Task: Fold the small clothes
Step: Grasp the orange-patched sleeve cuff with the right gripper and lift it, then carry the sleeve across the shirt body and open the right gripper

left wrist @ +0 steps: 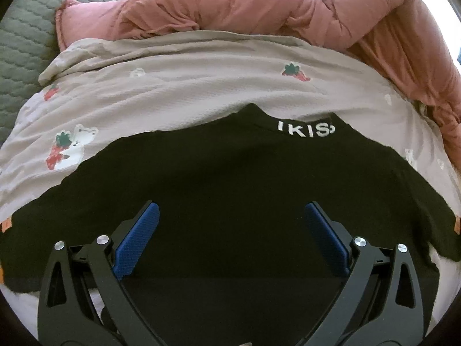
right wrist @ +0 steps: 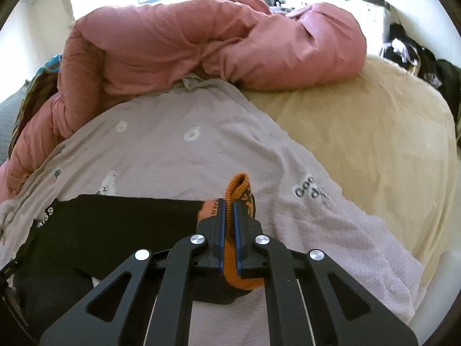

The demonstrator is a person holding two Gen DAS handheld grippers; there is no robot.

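A small black garment [left wrist: 224, 173] with white lettering at its collar and orange cuffs lies spread flat on a grey printed blanket [left wrist: 178, 92]. My left gripper [left wrist: 230, 210] hangs open over the garment's lower middle and holds nothing. In the right wrist view the same garment [right wrist: 109, 225] lies at the lower left. My right gripper [right wrist: 228, 204] is shut on the orange ribbed cuff [right wrist: 239, 187] of its sleeve, and the cuff sticks up past the fingertips.
A bunched pink duvet [left wrist: 259, 8] lies along the far side, also in the right wrist view [right wrist: 207, 40]. A beige cover [right wrist: 374, 132] is on the right, a green quilted mat [left wrist: 26, 34] on the left. Dark clothes [right wrist: 417, 66] are piled at the far right.
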